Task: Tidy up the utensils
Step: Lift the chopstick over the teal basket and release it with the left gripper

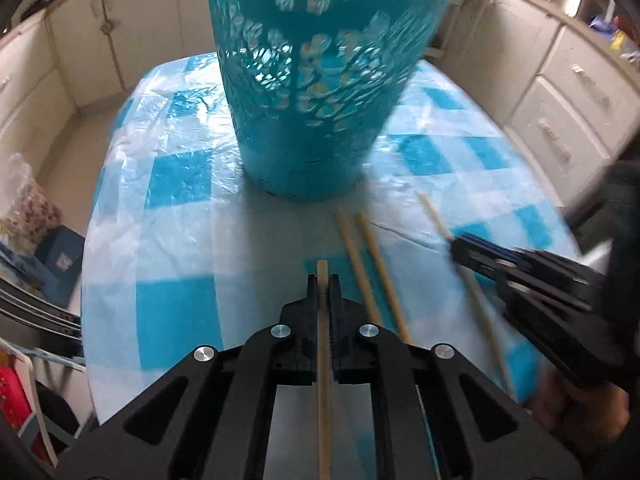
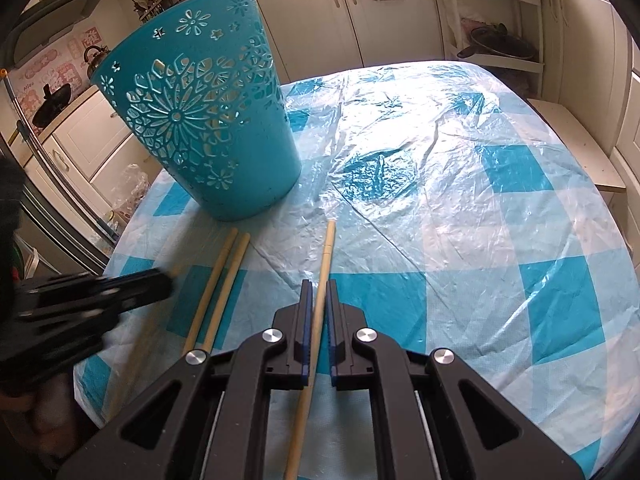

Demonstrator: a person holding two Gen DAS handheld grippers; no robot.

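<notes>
A teal basket (image 2: 200, 120) with cut-out flower patterns stands upright on a table (image 2: 460, 200) covered by a blue-and-white checked cloth under clear plastic. All the chopsticks lie or are held on the near side of this basket.

The left gripper (image 1: 323, 284) has its jaws closed tight on one wooden chopstick (image 1: 323, 360). That chopstick runs lengthwise between the two fingers, its tip poking out just past the fingertips and pointing toward the base of the basket, which sits straight ahead of the gripper. The view is blurred, and whether the tip touches the cloth cannot be told.

The right gripper (image 2: 316, 292) is likewise clamped on a second chopstick (image 2: 320, 280). This one also runs along the gap between the fingers and sticks out well beyond them, its far end reaching toward the cloth to the right of the basket's foot.

Between the two grippers, a pair of loose chopsticks (image 2: 218, 280) lies flat on the cloth, side by side and nearly touching, their far ends close to the basket's base. From the left wrist view the same pair (image 1: 368, 264) lies just right of the left gripper's fingers, with the right gripper (image 1: 460, 246) further right, seen from the side.
</notes>
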